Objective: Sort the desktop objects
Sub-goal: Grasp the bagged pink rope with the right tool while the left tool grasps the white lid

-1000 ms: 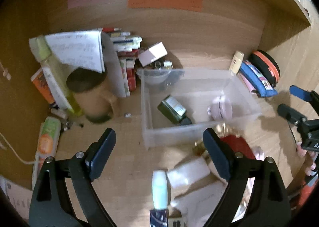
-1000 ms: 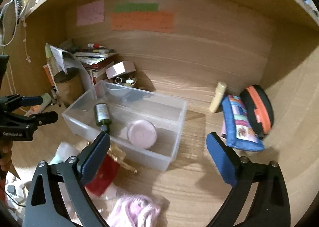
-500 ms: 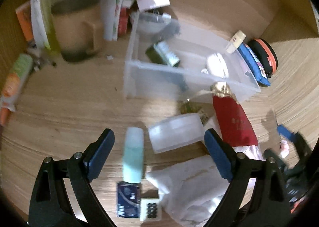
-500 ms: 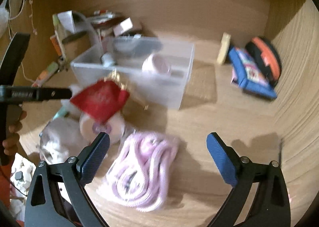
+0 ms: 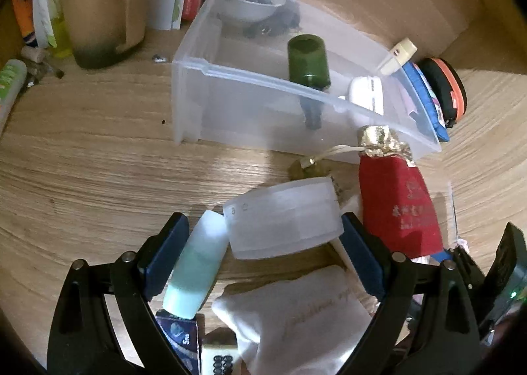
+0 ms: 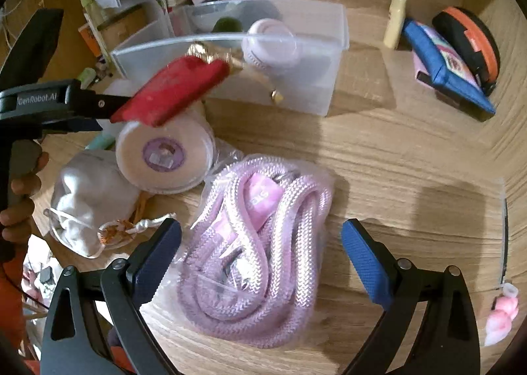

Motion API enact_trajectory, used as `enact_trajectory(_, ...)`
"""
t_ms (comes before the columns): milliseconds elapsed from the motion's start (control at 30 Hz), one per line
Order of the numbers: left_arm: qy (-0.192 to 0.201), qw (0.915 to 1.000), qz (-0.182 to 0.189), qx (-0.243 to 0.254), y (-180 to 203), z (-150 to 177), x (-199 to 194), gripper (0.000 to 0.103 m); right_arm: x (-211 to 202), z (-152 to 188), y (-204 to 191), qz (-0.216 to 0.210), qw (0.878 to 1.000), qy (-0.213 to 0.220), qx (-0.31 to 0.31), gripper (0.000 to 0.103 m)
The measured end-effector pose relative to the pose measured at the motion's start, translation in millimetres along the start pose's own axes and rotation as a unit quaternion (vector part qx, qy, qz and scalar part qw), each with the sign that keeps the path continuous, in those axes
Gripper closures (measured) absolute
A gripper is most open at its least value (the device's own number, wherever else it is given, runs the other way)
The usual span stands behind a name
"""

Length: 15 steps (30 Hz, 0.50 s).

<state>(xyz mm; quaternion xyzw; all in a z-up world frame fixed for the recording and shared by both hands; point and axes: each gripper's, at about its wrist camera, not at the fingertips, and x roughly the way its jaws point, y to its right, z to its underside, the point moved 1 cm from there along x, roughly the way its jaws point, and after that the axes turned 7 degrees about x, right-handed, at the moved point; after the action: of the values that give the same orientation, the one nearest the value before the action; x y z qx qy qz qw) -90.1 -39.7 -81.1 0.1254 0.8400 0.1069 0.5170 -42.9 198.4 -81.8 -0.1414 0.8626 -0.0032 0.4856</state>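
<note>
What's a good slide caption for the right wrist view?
Open right gripper poised over bagged pink rope, clear bin beyond.

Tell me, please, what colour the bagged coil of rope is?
Pale pink-lilac rope, clearest in the right wrist view.

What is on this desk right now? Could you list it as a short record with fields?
Setting: wooden desk
Left tool: open, around a frosted round tub, mint tube beside it
Right tool: open, over a bagged pink rope
Clear bin: holds a green bottle and a white jar
Loose nearby: red pouch, white cloth bag
</note>
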Motion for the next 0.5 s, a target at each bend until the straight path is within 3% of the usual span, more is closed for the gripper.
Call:
enact_trajectory(200, 0.007, 1.0000, -0.002, -0.006, -2, -5, 3, 0.015, 2, 2, 3, 0.005, 1.000, 0.010, -0.004, 0.008)
enact_trajectory(367, 0.021, 0.9996, -0.014, 0.012, 0, -6, -1, 0.027, -3, 3, 5, -0.001, 1.000, 0.018, -0.015, 0.029)
enact_trajectory(500, 0.051, 0.9978, -0.029, 0.031, 6, -7, -15, 0.038, -8, 1, 14, -0.016, 1.000, 0.019, 0.001, 0.041)
